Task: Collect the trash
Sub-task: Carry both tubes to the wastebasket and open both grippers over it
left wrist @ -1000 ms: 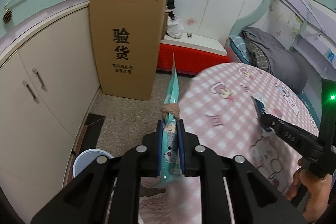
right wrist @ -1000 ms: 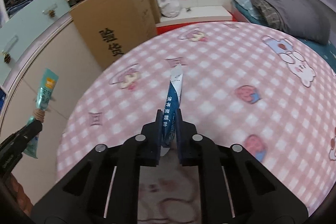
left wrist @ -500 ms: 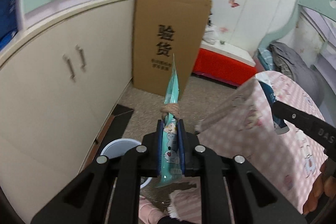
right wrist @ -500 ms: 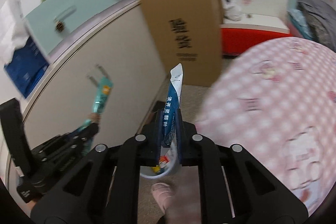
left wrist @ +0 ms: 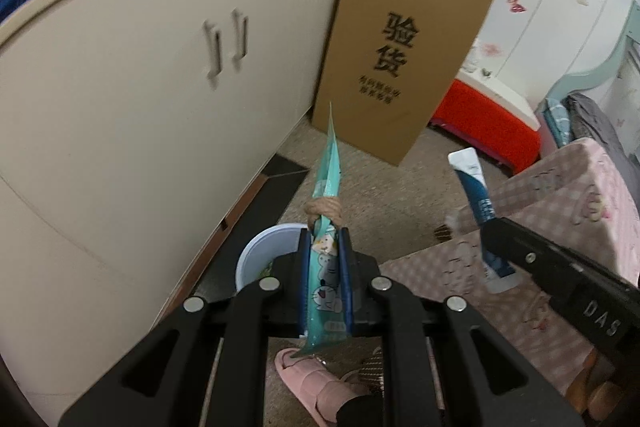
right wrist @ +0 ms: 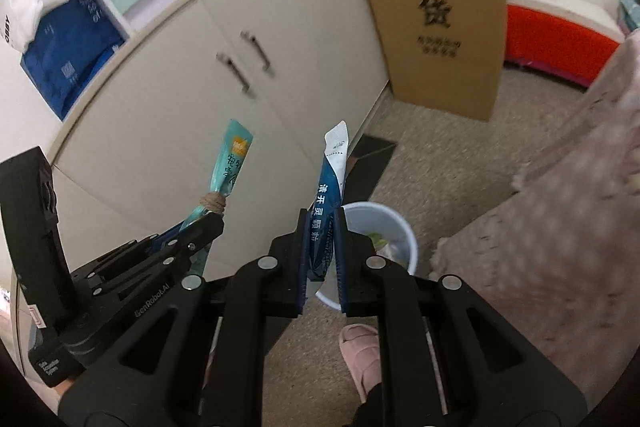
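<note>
Left gripper (left wrist: pixel 325 255) pinches a limp teal wrapper (left wrist: pixel 326 183) low down, right gripper (right wrist: pixel 320 235) a blue sachet (right wrist: pixel 330 187) (both featherlight, floppy) above the bin (right wrist: pixel 396 227).

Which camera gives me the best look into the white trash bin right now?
The right wrist view. There the white trash bin shows most of its open rim and some trash inside, just beyond the right tool gripping the blue sachet. In the left wrist view the left tool covers much of it.
</note>
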